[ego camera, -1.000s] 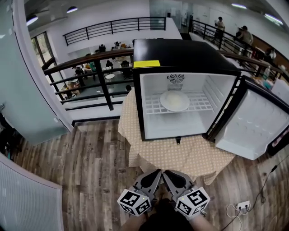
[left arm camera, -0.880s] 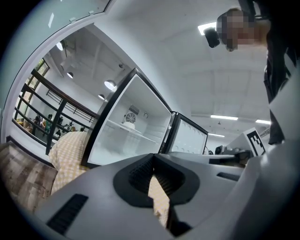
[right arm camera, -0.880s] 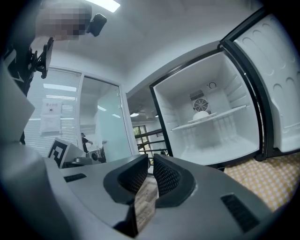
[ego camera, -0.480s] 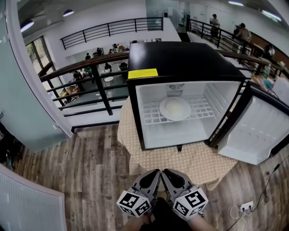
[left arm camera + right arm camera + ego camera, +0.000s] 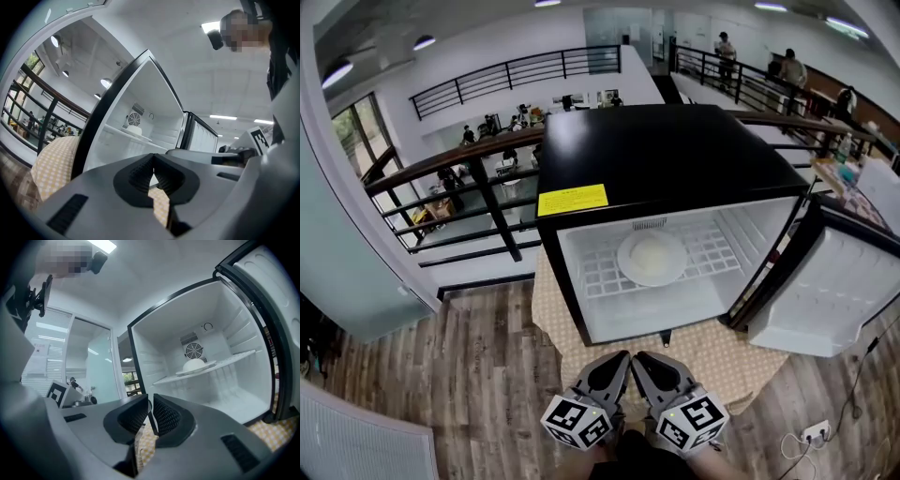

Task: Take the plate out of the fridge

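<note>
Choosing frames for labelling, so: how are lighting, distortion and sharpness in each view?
Head view: evenly lit and sharp, plate clear inside the fridge, but the railing bows from wide-angle distortion. Left gripper view: heavy fisheye, dark corners, fridge leaning, plate small. Right gripper view: same dark corners, yet the white interior is bright and the plate shows clearly.

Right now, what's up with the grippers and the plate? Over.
Left gripper and right gripper both shut, empty, outside the fridge. Plate on wire shelf, door open. Path looks clear.
</note>
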`<state>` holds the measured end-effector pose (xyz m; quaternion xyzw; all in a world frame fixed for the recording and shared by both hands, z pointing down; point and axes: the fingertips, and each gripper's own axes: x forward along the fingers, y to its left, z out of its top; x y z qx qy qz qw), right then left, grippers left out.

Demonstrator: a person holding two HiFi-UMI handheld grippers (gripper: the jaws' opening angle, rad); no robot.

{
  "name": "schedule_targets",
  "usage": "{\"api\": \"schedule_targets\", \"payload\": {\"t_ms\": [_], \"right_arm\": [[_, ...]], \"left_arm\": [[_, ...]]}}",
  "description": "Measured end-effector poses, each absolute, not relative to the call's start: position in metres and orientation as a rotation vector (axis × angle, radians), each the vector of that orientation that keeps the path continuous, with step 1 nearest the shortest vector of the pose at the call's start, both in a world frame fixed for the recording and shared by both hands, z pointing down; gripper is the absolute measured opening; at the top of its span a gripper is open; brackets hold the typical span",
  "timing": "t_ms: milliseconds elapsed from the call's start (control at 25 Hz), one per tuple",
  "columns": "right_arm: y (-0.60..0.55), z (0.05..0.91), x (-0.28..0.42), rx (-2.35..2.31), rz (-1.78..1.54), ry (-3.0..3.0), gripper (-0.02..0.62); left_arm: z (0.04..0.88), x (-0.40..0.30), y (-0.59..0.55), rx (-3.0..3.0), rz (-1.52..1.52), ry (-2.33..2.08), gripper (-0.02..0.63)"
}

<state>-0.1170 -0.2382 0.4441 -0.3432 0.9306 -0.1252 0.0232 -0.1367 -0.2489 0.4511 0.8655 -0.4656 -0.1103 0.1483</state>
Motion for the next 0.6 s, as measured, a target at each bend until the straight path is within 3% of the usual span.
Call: {"api": "schedule_targets", "payload": {"t_ms": [600], "right_arm": [[-0.307, 0.435, -0.113, -1.101, -0.451, 2.821, 0.052]], "left_arm": [[0.445, -0.131, -0.320, 2.504, -0.328, -1.293, 0.008]]}}
